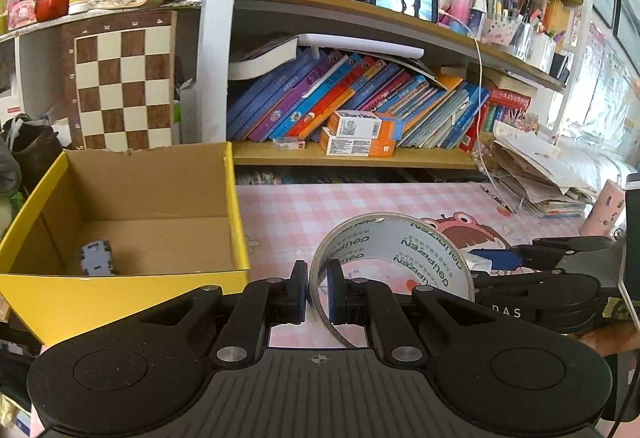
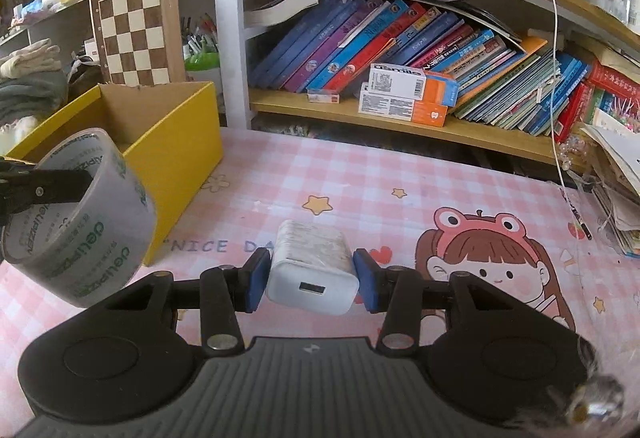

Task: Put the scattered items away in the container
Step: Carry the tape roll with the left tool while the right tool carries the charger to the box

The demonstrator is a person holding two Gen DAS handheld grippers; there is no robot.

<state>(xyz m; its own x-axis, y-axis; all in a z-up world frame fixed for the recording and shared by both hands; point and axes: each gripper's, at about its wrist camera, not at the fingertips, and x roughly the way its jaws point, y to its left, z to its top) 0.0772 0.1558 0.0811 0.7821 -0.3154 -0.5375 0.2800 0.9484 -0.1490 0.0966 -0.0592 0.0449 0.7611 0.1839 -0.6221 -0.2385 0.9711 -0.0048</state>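
Observation:
My left gripper [image 1: 318, 288] is shut on the wall of a clear tape roll [image 1: 404, 250] with green print, held above the pink checked mat just right of the yellow cardboard box [image 1: 236, 206]. The roll also shows in the right wrist view [image 2: 80, 214], lifted next to the box [image 2: 176, 154]. A small grey toy car [image 1: 96, 258] lies inside the box. My right gripper [image 2: 310, 278] is shut on a white USB charger block [image 2: 312, 266] low over the mat. The right gripper also shows in the left wrist view [image 1: 500, 262].
A bookshelf [image 2: 400, 126] with leaning books and orange-white boxes [image 2: 404, 94] runs along the back of the desk. A chessboard [image 1: 124, 86] stands behind the box. Piled papers [image 1: 536, 166] and a white cable [image 2: 554, 78] lie at the right. Folded cloths [image 2: 28, 86] are far left.

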